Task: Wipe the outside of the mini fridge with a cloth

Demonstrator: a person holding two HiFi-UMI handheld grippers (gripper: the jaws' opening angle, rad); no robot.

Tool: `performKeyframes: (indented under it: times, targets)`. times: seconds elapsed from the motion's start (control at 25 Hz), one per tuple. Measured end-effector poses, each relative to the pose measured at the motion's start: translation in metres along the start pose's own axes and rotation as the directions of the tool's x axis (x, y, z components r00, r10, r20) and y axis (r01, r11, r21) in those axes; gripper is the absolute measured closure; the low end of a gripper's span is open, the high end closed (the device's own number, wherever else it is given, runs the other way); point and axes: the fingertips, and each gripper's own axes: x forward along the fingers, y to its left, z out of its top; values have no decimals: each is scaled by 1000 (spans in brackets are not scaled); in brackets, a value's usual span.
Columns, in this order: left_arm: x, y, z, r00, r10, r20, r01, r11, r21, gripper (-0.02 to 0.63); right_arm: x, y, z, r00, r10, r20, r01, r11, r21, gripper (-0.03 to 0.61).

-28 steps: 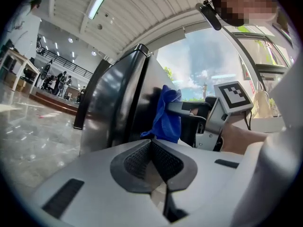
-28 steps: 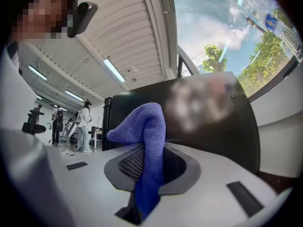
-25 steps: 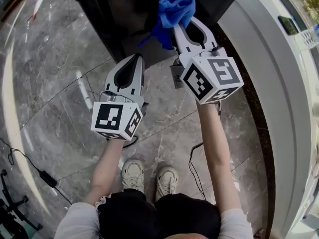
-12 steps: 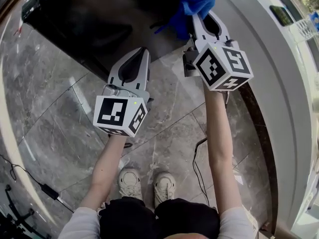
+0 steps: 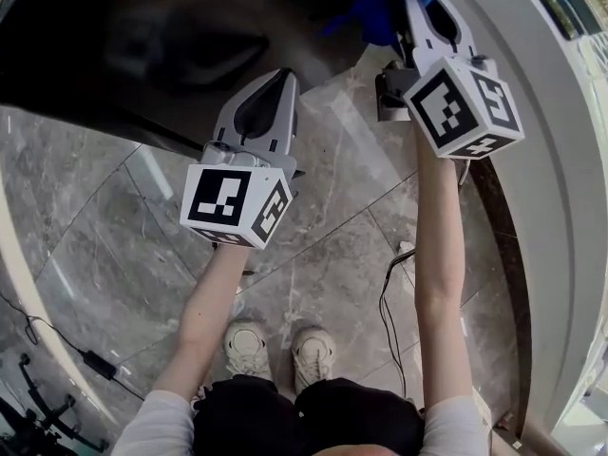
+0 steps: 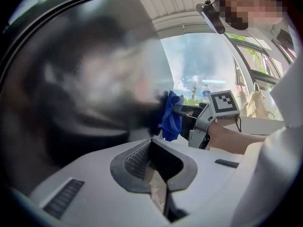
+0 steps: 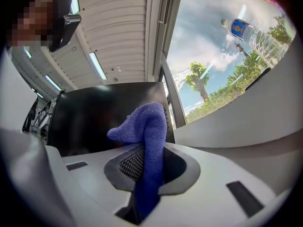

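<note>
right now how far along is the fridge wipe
Done: the blue cloth is clamped in the right gripper. In hand: cloth held up by the black mini fridge; contact is unclear. Left: the wiping itself, no cleaned patch shows. The left gripper is shut, empty.

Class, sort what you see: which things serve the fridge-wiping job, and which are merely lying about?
In the job: blue cloth; mini fridge; right gripper, clamped on the cloth.
Lying about or idle: left gripper, shut on nothing; floor cable; power adapter; water bottle.
</note>
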Motion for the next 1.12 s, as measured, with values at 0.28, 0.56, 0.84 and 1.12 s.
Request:
performKeyframes:
  times: [0.28, 0.56, 0.84, 1.12]
  targets:
    - [21, -3, 6, 999, -13, 39, 13, 1000, -6, 609, 2, -18, 2, 1000, 13, 10, -13, 1000, 11, 499]
    - [32, -7, -1, 999, -28, 30, 28, 1000, -10, 609, 4, -37, -1, 1000, -3, -5, 3, 1000, -4, 499]
    - [37, -5, -4, 999, -29, 36, 29, 1000, 10, 609, 5, -41, -2, 1000, 2, -12, -3, 999, -34, 499]
    - [36, -5, -5, 999, -30, 33, 29, 999, 20, 609, 7, -60, 0, 999, -52, -11, 52, 998, -36, 499]
